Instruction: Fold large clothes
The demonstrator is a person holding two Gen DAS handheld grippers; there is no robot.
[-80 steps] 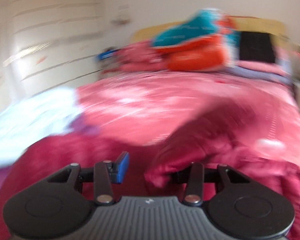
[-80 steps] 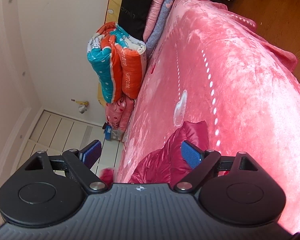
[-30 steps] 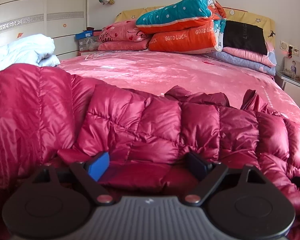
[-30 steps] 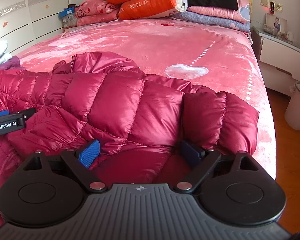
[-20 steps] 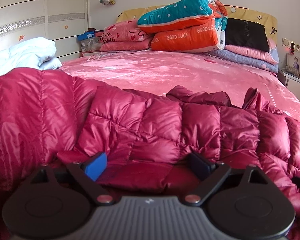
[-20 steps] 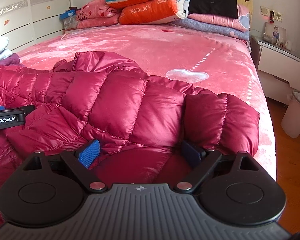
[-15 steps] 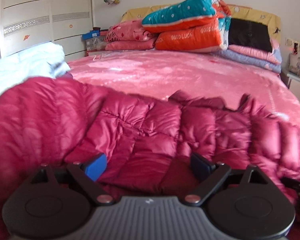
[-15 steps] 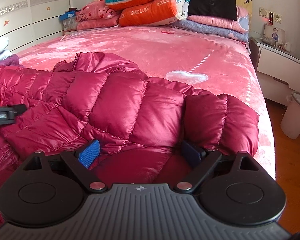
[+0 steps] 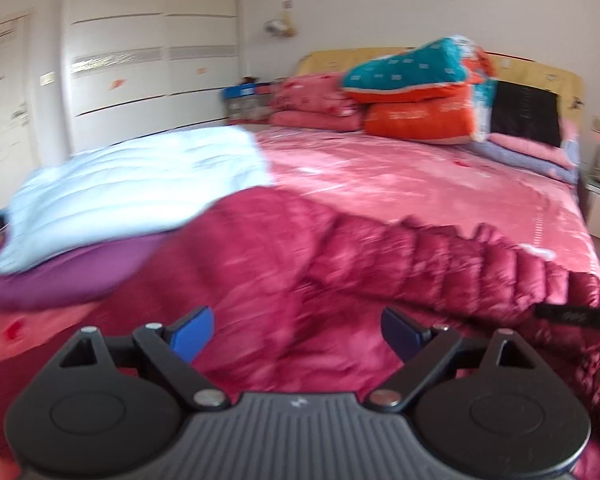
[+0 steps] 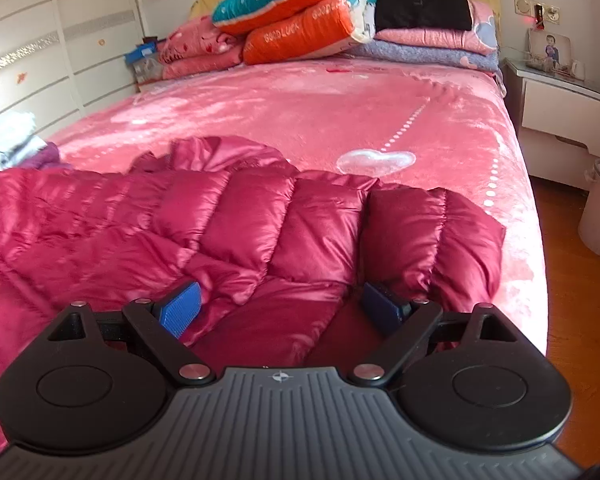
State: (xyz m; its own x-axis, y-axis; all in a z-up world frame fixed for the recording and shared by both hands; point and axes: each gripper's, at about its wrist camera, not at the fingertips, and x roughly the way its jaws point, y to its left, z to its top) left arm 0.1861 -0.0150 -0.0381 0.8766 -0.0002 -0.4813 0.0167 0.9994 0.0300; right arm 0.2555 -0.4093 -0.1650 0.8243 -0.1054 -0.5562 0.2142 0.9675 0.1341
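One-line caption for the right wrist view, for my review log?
Right claw, jaws wide apart, poised low over a folded crimson puffer jacket on a pink bed.

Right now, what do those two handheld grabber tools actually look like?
Both match: the left gripper and right gripper each have a ribbed grey body with a small logo, two round black discs, black linkage arms with silver pivots, and blue ridged pads on the jaws.

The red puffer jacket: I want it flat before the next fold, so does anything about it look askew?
Yes. The red puffer jacket lies rumpled, a bunched part sticking up along its far edge.
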